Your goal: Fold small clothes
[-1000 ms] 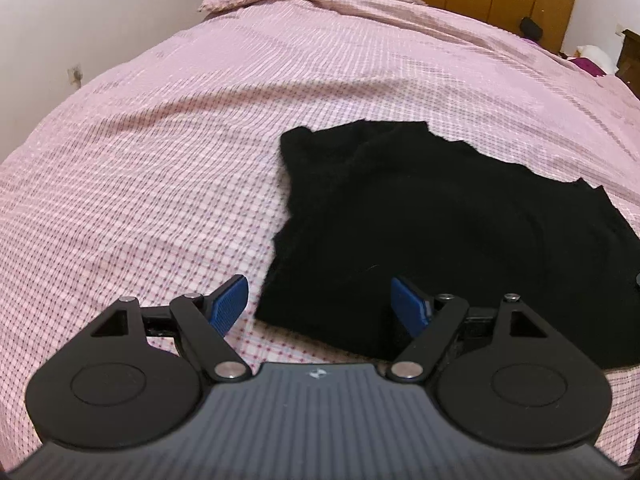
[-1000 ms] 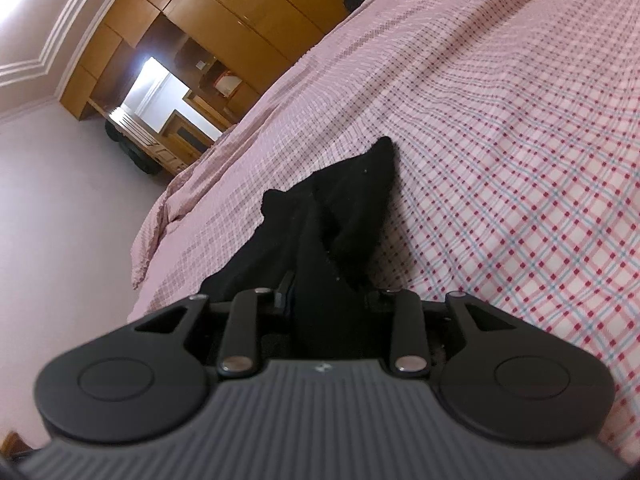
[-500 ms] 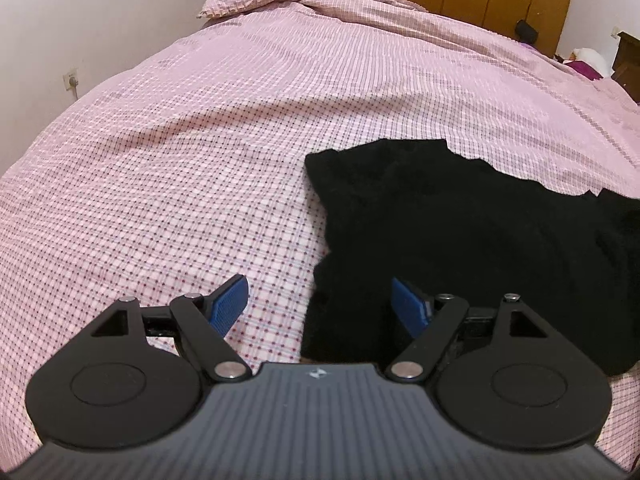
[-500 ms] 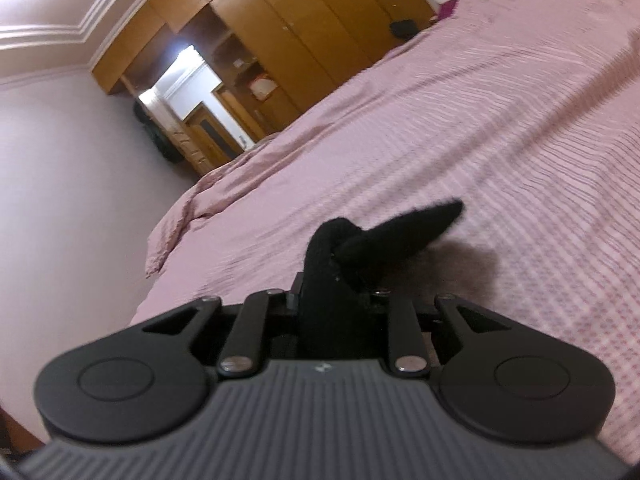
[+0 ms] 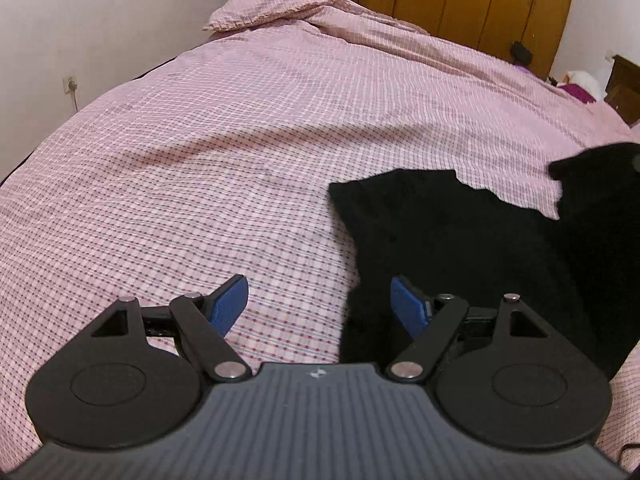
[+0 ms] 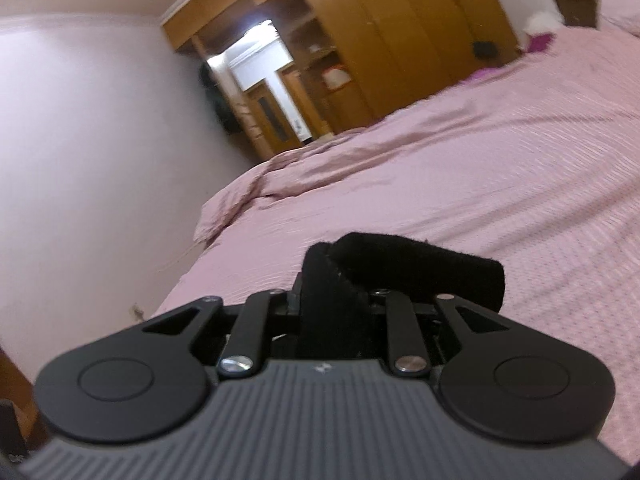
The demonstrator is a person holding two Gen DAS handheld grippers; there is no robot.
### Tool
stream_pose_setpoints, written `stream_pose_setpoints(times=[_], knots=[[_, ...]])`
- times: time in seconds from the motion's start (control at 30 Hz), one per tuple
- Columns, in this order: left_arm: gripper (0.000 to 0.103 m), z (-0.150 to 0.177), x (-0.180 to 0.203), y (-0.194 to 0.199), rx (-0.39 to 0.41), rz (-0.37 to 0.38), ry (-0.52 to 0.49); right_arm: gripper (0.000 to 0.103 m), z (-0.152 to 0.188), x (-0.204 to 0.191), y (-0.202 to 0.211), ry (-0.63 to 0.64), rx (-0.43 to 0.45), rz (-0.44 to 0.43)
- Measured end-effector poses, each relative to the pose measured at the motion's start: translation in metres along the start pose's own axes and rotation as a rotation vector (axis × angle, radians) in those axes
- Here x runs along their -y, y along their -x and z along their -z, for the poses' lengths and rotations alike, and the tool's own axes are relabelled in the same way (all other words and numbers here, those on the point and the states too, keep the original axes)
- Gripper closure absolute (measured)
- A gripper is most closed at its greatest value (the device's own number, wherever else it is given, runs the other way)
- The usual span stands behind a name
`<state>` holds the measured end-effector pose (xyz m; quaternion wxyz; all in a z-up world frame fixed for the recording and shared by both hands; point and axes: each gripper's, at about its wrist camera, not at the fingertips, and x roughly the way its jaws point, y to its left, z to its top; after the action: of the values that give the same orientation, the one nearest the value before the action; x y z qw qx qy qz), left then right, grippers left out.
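I see pale walls [image 5: 100, 20], a wooden wardrobe [image 6: 420, 40] and a bright doorway [image 6: 260, 60] (slightly blurred).

A fold of the black garment [image 6: 332, 300] is pinched between the jaws of the right gripper [image 6: 334, 308] at lower centre, and a rolled edge is draped toward the right. The pink checked bedcover [image 6: 480, 184] is spread across the right of the frame. Wooden wardrobes [image 6: 400, 40] are seen at the top, a lit doorway [image 6: 264, 56] beside them, and a pale wall [image 6: 100, 140] at left.
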<state>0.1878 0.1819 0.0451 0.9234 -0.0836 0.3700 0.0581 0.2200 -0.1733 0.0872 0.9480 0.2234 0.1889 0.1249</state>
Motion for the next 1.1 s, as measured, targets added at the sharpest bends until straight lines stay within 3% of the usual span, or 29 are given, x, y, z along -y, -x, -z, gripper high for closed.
stream_pose_setpoints(times=[0.2, 0.33, 0.5, 0.63, 0.77, 0.9, 1.1], knots=[[0.021, 0.001, -0.027, 0.006, 0.03, 0.004, 0.036, 0.082, 0.024, -0.057, -0.034, 0.104, -0.074, -0.046], [0.021, 0.004, -0.047, 0.006, 0.037, 0.001, 0.059, 0.082, 0.063, -0.089, -0.06, 0.212, -0.14, -0.048], [0.021, 0.01, -0.07, 0.002, 0.03, -0.011, 0.1, 0.082, 0.114, -0.113, -0.091, 0.318, -0.275, -0.047], [0.021, 0.011, -0.08, 0.002, 0.032, 0.0, 0.118, 0.081, 0.13, -0.125, -0.099, 0.402, -0.298, -0.044], [0.021, 0.007, -0.076, 0.004, 0.043, 0.019, 0.113, 0.07, 0.123, -0.127, -0.089, 0.412, -0.33, -0.084], [0.021, -0.002, -0.063, 0.008, 0.06, 0.063, 0.098, 0.042, 0.12, -0.126, -0.062, 0.373, -0.323, -0.193], [0.021, -0.019, -0.031, 0.009, 0.084, 0.164, 0.057, 0.042, 0.104, -0.116, -0.011, 0.372, -0.264, -0.265]])
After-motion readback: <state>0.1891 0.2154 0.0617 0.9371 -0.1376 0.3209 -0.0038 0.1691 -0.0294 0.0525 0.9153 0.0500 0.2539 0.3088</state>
